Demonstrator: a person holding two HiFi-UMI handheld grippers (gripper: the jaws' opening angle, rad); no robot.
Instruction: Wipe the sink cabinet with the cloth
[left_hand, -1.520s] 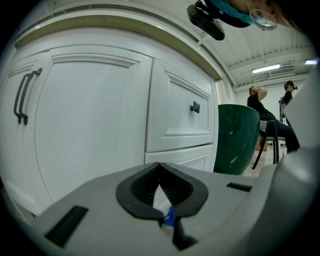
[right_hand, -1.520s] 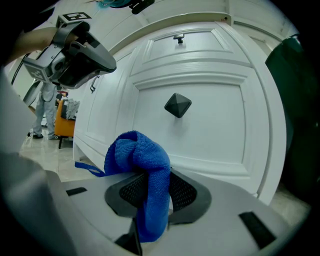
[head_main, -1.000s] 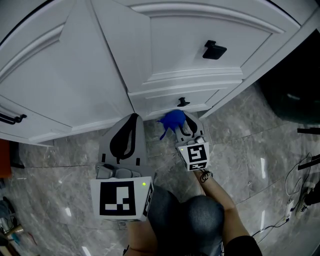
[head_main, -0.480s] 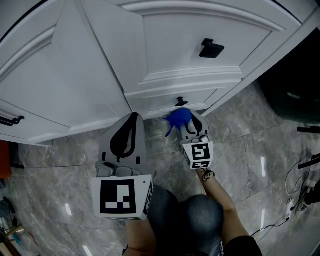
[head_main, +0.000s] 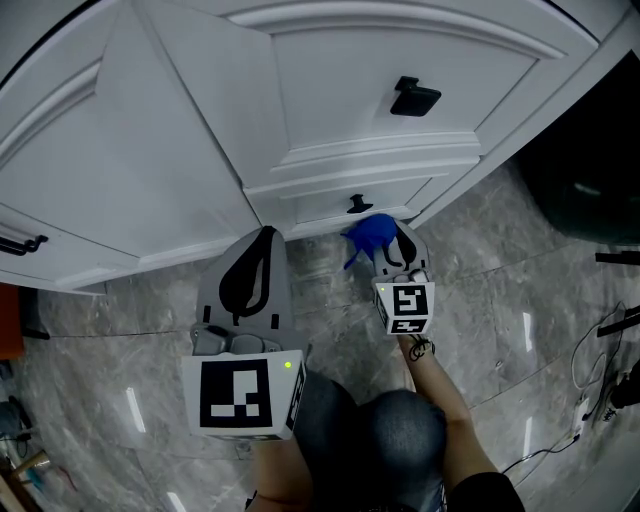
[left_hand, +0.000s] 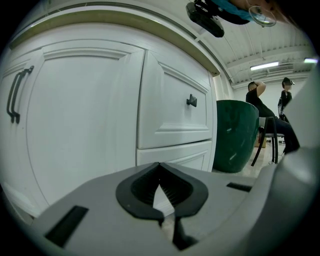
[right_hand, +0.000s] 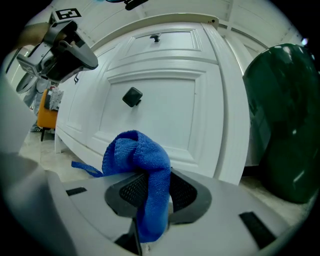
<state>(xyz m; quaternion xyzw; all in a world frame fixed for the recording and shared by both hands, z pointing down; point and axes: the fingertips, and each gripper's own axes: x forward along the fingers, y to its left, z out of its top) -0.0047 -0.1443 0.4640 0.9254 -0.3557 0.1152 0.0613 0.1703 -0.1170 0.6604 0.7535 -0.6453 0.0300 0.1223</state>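
A blue cloth (head_main: 368, 236) (right_hand: 144, 165) is bunched between the jaws of my right gripper (head_main: 385, 243) (right_hand: 150, 192), which is shut on it. The cloth sits low against the white sink cabinet (head_main: 380, 130) (right_hand: 165, 100), just under the small black knob (head_main: 359, 204) of the bottom drawer. A larger black knob (head_main: 412, 97) (right_hand: 132, 96) marks the panel above. My left gripper (head_main: 250, 280) (left_hand: 162, 192) hangs shut and empty to the left, off the cabinet, below the angled door panel (head_main: 120, 170).
A dark green bin (left_hand: 235, 135) (right_hand: 285, 125) stands right of the cabinet. A black bar handle (head_main: 22, 240) (left_hand: 15, 95) is on the left door. Grey marble floor (head_main: 520, 310) lies below, with cables (head_main: 600, 370) at the far right. People stand in the background (left_hand: 267, 100).
My right gripper has slid to the right along the bottom drawer with the cloth. The left gripper has held still.
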